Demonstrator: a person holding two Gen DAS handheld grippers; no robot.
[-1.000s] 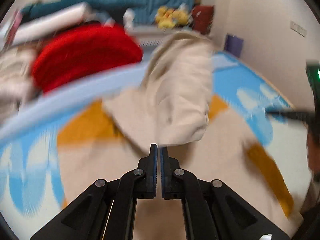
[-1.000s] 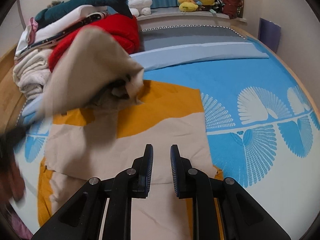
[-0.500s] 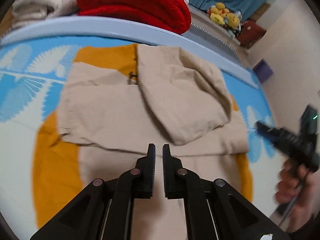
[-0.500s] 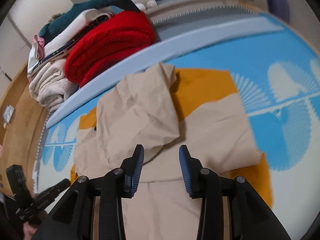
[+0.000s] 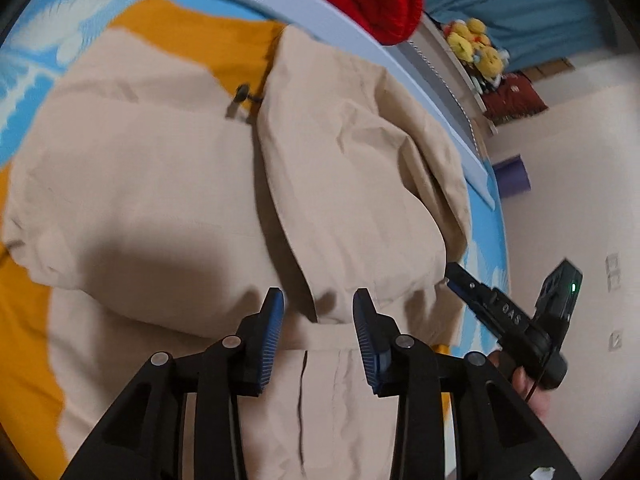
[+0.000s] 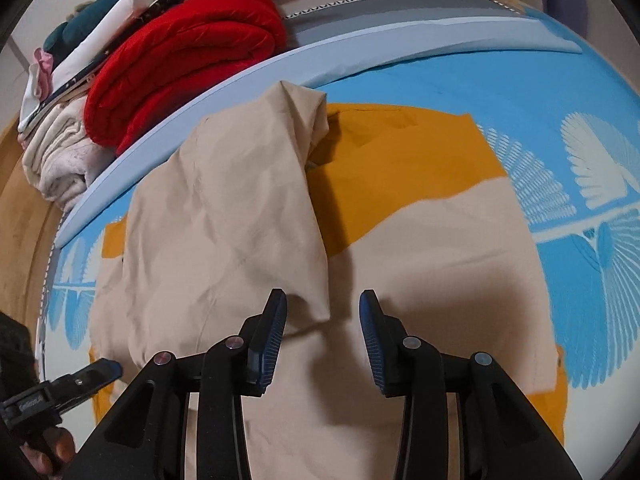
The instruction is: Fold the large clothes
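A large beige and orange garment (image 5: 160,200) lies spread on the blue patterned bedsheet (image 6: 580,240). A beige flap (image 5: 352,184) of it is folded over the body, also seen in the right wrist view as the flap (image 6: 224,220) on the garment (image 6: 440,260). My left gripper (image 5: 318,308) hovers low over the flap's lower corner. Its jaws are opening and the pads press on nothing. My right gripper (image 6: 322,308) stands open over the same corner from the other side, also not gripping. Each view shows the other gripper at its edge, held by a hand (image 5: 524,384).
A red quilt (image 6: 180,68) and folded white linen (image 6: 60,160) are stacked at the bed's far left behind a pale blue sheet band (image 6: 360,52). Plush toys (image 5: 476,48) sit on a ledge. A wall and a purple object (image 5: 514,176) lie to the right.
The beige flap, lifted in the air a second ago, now lies flat on the garment. Both grippers have sunk toward the cloth and their jaws have widened. The left view has rolled.
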